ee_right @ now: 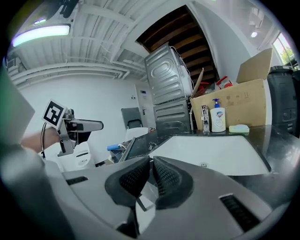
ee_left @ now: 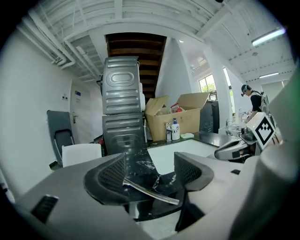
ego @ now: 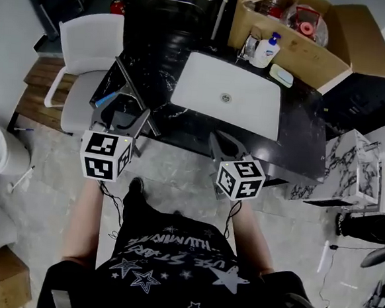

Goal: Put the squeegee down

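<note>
The squeegee (ego: 135, 91) lies on the left end of the black counter (ego: 301, 119), its long metal blade slanting toward the front edge and its blue handle (ego: 106, 100) pointing left. My left gripper (ego: 124, 111) hovers over the blade's near end with its jaws wide apart. In the left gripper view the blade end (ee_left: 151, 189) shows low between the open fingers (ee_left: 111, 174), with neither finger touching it. My right gripper (ego: 221, 144) is at the counter's front edge before the white sink (ego: 205, 78), shut on nothing. From the right gripper view the squeegee (ee_right: 127, 149) is seen to the left.
A soap bottle (ego: 266, 49) and a green soap bar (ego: 281, 75) stand behind the sink, next to an open cardboard box (ego: 301, 42). A white chair (ego: 87, 55) sits left of the counter. A marble-patterned cabinet (ego: 350, 169) stands at the right.
</note>
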Demonstrator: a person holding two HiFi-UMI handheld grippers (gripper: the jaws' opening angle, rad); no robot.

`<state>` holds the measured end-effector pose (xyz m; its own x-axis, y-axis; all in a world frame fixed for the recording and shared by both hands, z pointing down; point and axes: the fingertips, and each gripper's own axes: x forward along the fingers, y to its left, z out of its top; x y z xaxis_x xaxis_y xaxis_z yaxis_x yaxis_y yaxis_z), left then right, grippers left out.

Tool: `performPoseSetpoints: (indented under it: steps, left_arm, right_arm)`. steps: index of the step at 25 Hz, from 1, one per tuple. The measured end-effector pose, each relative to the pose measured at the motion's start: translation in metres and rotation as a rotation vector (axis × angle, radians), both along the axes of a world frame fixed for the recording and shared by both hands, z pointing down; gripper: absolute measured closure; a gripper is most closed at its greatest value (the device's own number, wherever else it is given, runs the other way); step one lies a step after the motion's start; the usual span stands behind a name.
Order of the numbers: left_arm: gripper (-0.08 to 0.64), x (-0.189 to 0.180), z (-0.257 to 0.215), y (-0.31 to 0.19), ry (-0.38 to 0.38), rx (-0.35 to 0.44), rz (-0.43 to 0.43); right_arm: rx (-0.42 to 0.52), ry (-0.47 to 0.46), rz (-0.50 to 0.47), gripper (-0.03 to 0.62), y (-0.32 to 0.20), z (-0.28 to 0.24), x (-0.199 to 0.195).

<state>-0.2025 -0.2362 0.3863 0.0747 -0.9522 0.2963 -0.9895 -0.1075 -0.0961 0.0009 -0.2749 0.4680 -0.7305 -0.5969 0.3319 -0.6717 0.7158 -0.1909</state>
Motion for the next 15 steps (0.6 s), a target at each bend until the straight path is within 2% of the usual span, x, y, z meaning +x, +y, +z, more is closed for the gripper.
performPoseSetpoints:
  steps: [2, 6, 12, 15]
  left_arm:
    - [0.219, 0.016, 0.006, 0.017, 0.025, -0.004, -0.022]
    - [0.319, 0.043, 0.018, 0.050, 0.057, -0.020, -0.084]
    - [0.472, 0.068, 0.041, 0.087, 0.051, -0.049, -0.158]
    - [0.512, 0.078, 0.057, 0.098, 0.047, -0.092, -0.158]
  right_arm:
    - [-0.001, 0.002, -0.023, 0.537, 0.011, 0.002, 0.013]
    - [-0.014, 0.016, -0.066, 0.537, 0.032, 0.010, 0.037]
    - [-0.040, 0.028, -0.113, 0.537, 0.054, 0.023, 0.054]
    - [-0.037, 0.025, -0.128, 0.537, 0.059, 0.022, 0.055]
